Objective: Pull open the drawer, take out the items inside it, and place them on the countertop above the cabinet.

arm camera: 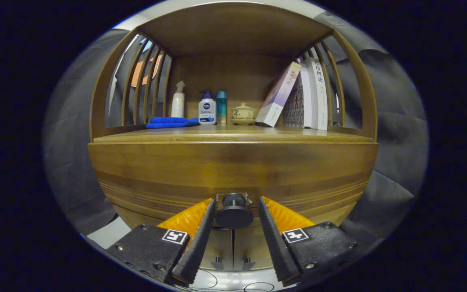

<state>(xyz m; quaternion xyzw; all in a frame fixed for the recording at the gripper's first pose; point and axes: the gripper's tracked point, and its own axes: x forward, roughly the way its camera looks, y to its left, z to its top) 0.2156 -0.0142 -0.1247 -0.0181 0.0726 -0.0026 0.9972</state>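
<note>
Tongs point(235, 213) spread partway, fingers flanking drawer knob point(234, 212), gaps either side, no contact | knob stem pointing toward camera | drawer point(233, 170) front closed, running left-right

On shelf, L to R: white spray bottle point(178, 99), folded blue cloth point(170, 122), white lotion bottle point(207, 108), teal can point(221, 107), small lidded teacup on saucer point(243, 113), leaning box point(278, 94), upright books point(311, 95).

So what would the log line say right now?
phase: reach | jaws: open around drawer knob, not gripping | drawer: closed
</note>
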